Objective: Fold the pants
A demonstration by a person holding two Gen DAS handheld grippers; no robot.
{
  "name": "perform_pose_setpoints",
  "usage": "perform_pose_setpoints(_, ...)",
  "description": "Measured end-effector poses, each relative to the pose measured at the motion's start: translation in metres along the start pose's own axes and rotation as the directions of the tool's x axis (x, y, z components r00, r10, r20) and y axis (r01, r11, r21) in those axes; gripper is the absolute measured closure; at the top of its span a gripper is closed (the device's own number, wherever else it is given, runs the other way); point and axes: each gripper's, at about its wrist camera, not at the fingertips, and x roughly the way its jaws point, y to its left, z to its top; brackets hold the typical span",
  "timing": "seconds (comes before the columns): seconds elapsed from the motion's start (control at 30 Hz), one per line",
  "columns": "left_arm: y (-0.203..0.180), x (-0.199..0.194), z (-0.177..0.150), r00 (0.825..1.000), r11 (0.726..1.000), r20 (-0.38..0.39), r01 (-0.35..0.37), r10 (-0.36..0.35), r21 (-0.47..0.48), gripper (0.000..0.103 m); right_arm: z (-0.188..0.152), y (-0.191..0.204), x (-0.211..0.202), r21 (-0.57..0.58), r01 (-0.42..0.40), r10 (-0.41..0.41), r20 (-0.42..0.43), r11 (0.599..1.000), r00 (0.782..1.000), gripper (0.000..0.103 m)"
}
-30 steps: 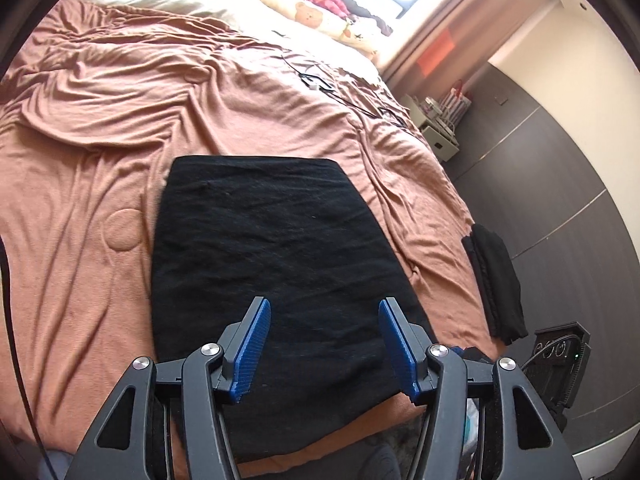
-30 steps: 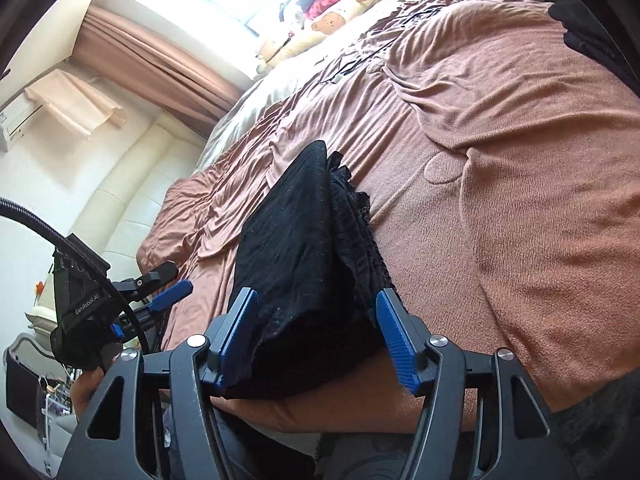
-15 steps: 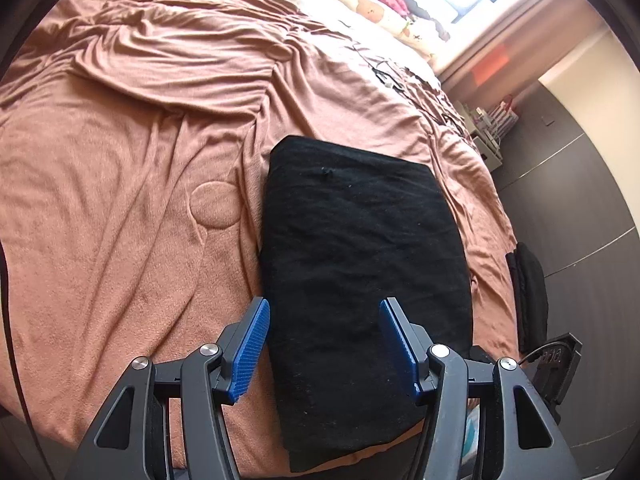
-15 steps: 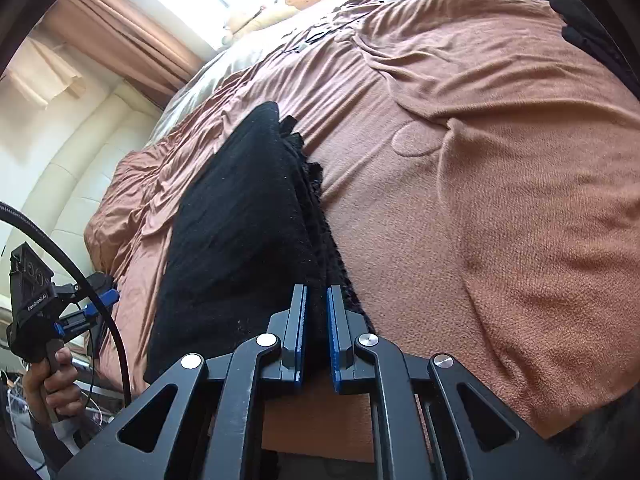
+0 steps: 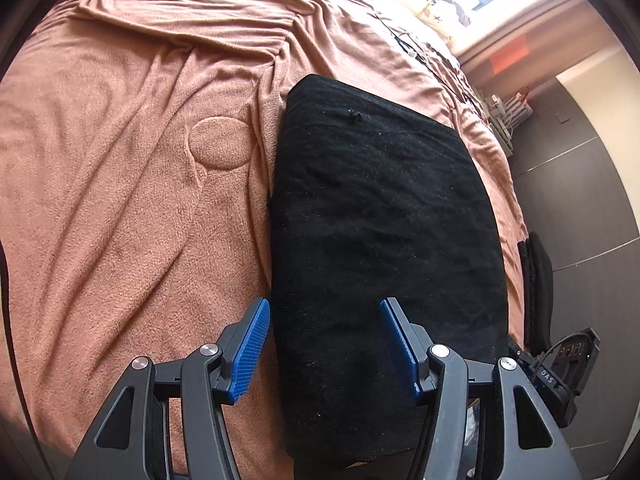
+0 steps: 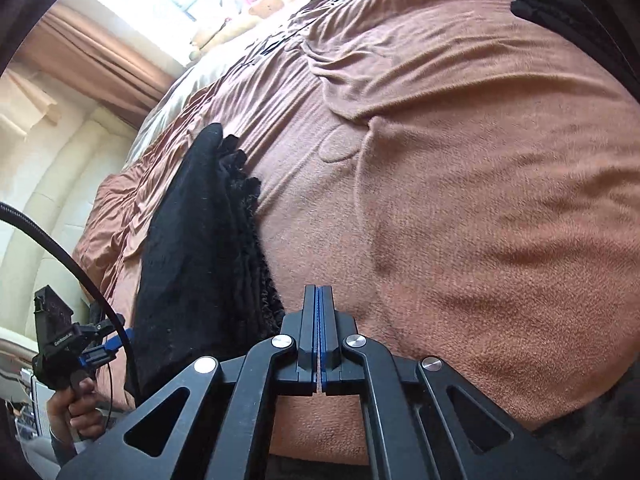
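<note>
The folded black pants (image 5: 384,240) lie flat on the brown blanket (image 5: 132,184) covering the bed, near its front edge. My left gripper (image 5: 325,344) hovers over their near end, its blue fingers (image 5: 250,352) spread apart and pressing on nothing. My right gripper (image 6: 319,328) has just closed; its fingers meet with nothing between them, just beside the pants' layered edge, over bare blanket.
</note>
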Motion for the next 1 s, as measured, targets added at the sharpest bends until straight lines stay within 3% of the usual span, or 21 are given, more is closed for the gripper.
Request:
perform_pose_setpoints(0.17, 0.01, 0.001, -0.003, 1.0, 1.0, -0.011, -0.001, 0.001, -0.025, 0.043, 0.009, 0.019, 0.002, -0.056, -0.049, 0.049, -0.006, 0.997, 0.999, 0.1)
perform_pose_setpoints(0.3, 0.013, 0.005, -0.008, 1.0, 0.999, -0.028, 0.008, -0.009, -0.039, 0.043, 0.015, 0.03, 0.008, -0.087, -0.065, 0.065, -0.005, 0.994, 0.998, 0.064)
perform_pose_setpoints(0.33, 0.014, 0.006, -0.008, 0.999, 0.999, -0.032, 0.012, -0.013, -0.043, 0.043, 0.016, 0.028, 0.008, -0.094, -0.068, 0.068, -0.003, 0.993, 0.998, 0.063)
perform_pose_setpoints(0.6, 0.022, 0.011, -0.01, 0.998, 0.995, -0.042, 0.042, -0.046, -0.085, 0.043, 0.02, 0.048, 0.036, -0.157, -0.059, 0.055, -0.032, 0.986, 0.998, 0.063)
perform_pose_setpoints(0.73, 0.02, 0.01, -0.011, 0.997, 0.994, -0.047, 0.065, -0.069, -0.084, 0.044, 0.019, 0.048, 0.049, -0.157, -0.025, 0.017, -0.052, 0.987, 0.999, 0.078)
perform_pose_setpoints(0.83, 0.015, 0.008, -0.015, 0.995, 0.994, -0.051, 0.088, -0.091, -0.065, 0.054, 0.016, 0.043, 0.056, -0.138, -0.021, 0.011, -0.067, 0.99, 0.998, 0.079)
perform_pose_setpoints(1.0, 0.013, 0.016, -0.011, 0.994, 0.994, -0.063, 0.084, -0.089, -0.075, 0.054, 0.012, 0.034, 0.07, -0.117, -0.017, 0.007, -0.092, 0.993, 0.996, 0.081)
